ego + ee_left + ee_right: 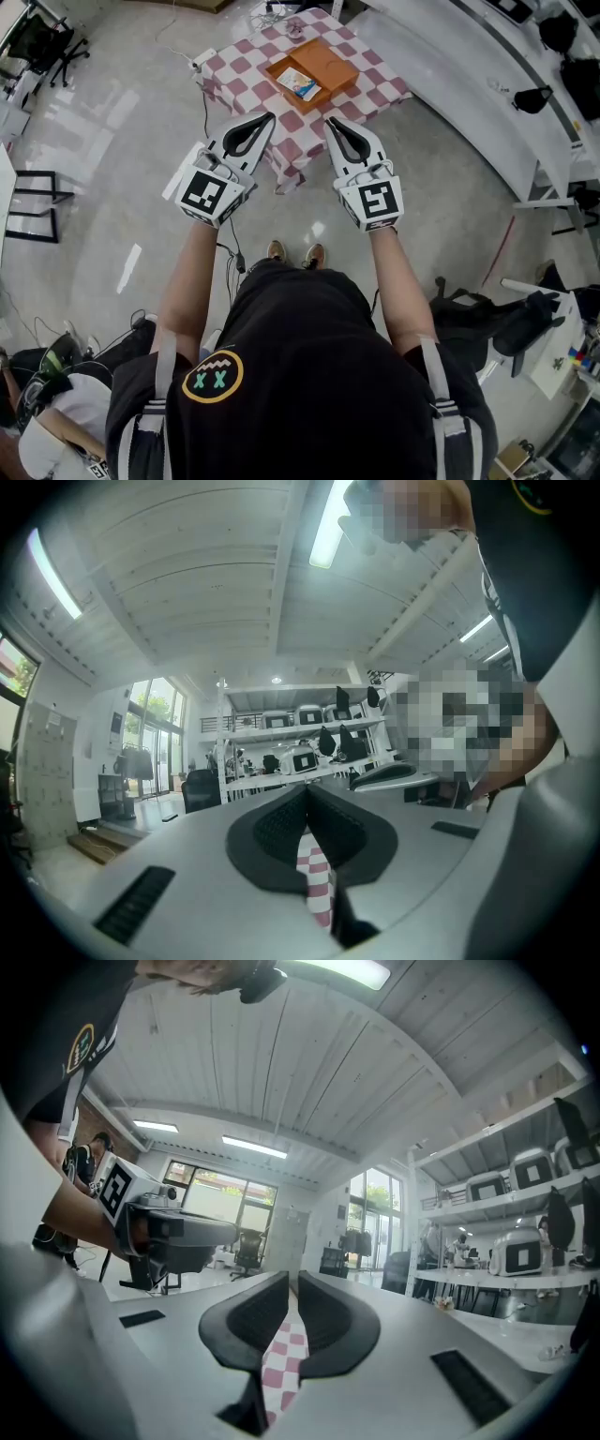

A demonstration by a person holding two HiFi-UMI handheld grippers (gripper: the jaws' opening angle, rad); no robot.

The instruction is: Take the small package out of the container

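Nothing's started yet, I'd say. Up close, the left claw [255, 131] and right claw [341, 139] are both pinched shut and holding nothing. Further out, the package [300, 84] sits inside the orange container [336, 67] on the checkered table [377, 90], well apart from both claws. The whole reach, grab and lift is left to do.

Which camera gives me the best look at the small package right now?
The head view: the package lies in the brown box on the checkered tablecloth. Both gripper views catch only a strip of that cloth, no package.
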